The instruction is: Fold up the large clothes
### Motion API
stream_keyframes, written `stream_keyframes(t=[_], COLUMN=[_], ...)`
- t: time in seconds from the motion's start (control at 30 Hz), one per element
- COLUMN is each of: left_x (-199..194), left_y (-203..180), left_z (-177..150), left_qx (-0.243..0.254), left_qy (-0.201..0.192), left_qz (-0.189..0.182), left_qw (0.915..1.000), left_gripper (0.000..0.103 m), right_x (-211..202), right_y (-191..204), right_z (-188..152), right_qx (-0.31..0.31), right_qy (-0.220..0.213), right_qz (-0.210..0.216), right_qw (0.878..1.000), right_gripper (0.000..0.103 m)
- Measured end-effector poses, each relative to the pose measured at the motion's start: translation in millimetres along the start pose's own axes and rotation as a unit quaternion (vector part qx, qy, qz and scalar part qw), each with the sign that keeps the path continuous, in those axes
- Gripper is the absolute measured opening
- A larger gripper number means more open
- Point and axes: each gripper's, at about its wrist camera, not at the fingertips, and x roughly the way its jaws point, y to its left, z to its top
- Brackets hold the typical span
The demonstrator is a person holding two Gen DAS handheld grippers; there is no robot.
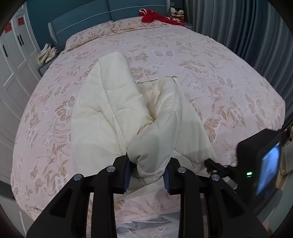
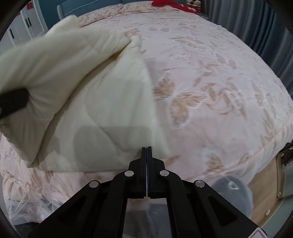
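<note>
While the cream padded garment (image 1: pixel 117 109) lies bunched on a pink butterfly bedspread (image 1: pixel 210 76), left gripper (image 1: pixel 148 172) pinching its thick hem, right gripper (image 2: pixel 147 152) closed empty beside it, red clothes (image 1: pixel 157 17) and dolls (image 1: pixel 176 12) by the headboard, grey curtains (image 1: pixel 238 23) right, red door stickers (image 1: pixel 8 28) unreadable.

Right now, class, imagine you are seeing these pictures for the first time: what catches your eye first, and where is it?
The cream quilted garment lies bunched mid-bed on the pink butterfly bedspread. The left gripper clamps a thick fold at its near edge; the right gripper is shut at the garment's near corner.
</note>
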Motion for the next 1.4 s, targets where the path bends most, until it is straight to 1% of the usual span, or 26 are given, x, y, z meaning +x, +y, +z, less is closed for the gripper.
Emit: stream_keyframes(t=[0.2, 0.47, 0.63, 0.97, 1.1, 1.17, 1.2, 1.23, 1.3, 1.4], left_x=[20, 45, 58, 80, 82, 81, 79, 74, 55, 13], left_y=[-19, -39, -49, -69, -72, -73, -73, -72, -66, -44], left_z=[2, 1, -1, -6, -8, -7, -6, -5, 3, 17], left_qx=[0.013, 0.031, 0.041, 0.060, 0.064, 0.067, 0.065, 0.060, 0.035, -0.013], left_qy=[0.016, 0.033, 0.042, 0.053, 0.052, 0.051, 0.051, 0.048, 0.032, -0.012], left_qz=[0.008, 0.023, 0.032, 0.053, 0.060, 0.062, 0.057, 0.049, 0.021, -0.029], left_qw=[0.9998, 0.9987, 0.9977, 0.9954, 0.9948, 0.9945, 0.9949, 0.9958, 0.9987, 0.9994], left_gripper=[0.027, 0.027, 0.027, 0.027, 0.027, 0.029, 0.031, 0.037, 0.051, 0.054], right_x=[1, 11, 14, 14, 13, 11, 9, 8, 1, -14], right_y=[-22, -31, -36, -47, -50, -51, -52, -52, -53, -56], right_z=[0, -7, -8, -12, -11, -11, -11, -11, -10, -9], right_qx=[0.009, 0.000, 0.001, 0.010, 0.012, 0.014, 0.015, 0.016, 0.014, 0.012], right_qy=[0.007, 0.015, 0.018, 0.023, 0.022, 0.020, 0.019, 0.017, 0.012, -0.001], right_qz=[-0.007, -0.019, -0.018, -0.015, -0.016, -0.015, -0.015, -0.014, -0.018, -0.020], right_qw=[1.000, 1.000, 1.000, 1.000, 1.000, 1.000, 1.000, 1.000, 1.000, 1.000], right_gripper=[0.000, 0.000, 0.000, 0.000, 0.000, 0.000, 0.000, 0.000, 0.000, 0.000])
